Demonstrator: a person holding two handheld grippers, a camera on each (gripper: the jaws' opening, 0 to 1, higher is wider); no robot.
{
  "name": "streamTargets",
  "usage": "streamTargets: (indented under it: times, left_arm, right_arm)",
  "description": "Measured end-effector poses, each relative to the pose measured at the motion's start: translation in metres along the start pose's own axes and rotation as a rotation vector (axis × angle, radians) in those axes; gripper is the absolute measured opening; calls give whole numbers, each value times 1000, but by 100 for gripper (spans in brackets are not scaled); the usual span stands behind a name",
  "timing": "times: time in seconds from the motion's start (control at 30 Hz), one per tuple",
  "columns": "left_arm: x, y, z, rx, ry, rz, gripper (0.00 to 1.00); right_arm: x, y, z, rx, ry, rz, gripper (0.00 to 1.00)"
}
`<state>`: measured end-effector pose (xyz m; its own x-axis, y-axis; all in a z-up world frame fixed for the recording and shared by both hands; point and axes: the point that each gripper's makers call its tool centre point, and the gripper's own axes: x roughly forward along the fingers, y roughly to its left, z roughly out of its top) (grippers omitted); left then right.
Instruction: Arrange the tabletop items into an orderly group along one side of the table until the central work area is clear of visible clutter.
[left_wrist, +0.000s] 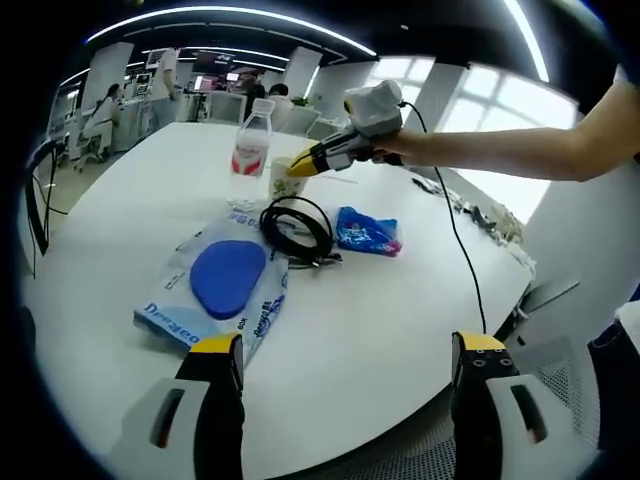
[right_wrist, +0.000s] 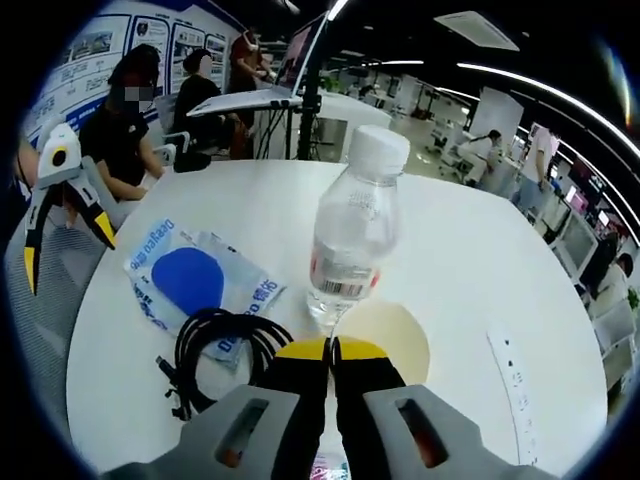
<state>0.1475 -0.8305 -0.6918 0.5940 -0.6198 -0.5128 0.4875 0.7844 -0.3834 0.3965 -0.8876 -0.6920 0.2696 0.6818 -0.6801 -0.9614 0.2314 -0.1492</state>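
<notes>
White round table held everything near the water bottle: paper cup touching it, black cable and blue-padded packet beside. Right gripper was closed at the cup; left gripper gaped empty.

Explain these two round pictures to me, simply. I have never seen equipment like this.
No robot here: a person holds a two-jaw gripper in each hand, and a fisheye camera rides on each.

In the left gripper view, the left gripper stands open over a white round table. Beyond it the person's arm reaches in with the right gripper at a paper cup.

In the right gripper view, the right gripper has its jaws together, seemingly pinching the cup's rim.

On the table lie a clear water bottle, a coiled black cable, a plastic packet with a blue oval, a small blue wrapper and a white power strip.
</notes>
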Motion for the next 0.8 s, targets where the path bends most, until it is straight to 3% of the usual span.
streamTargets:
  times: [0.63,0.8]
  left_arm:
    - [1,-1,-2,4,7,-3,83]
    - [1,-2,-2,4,9,-6,83]
  right_arm:
    - [-1,3,-2,23,10,13,0]
    - [-4,5,-1,35,0,18,8]
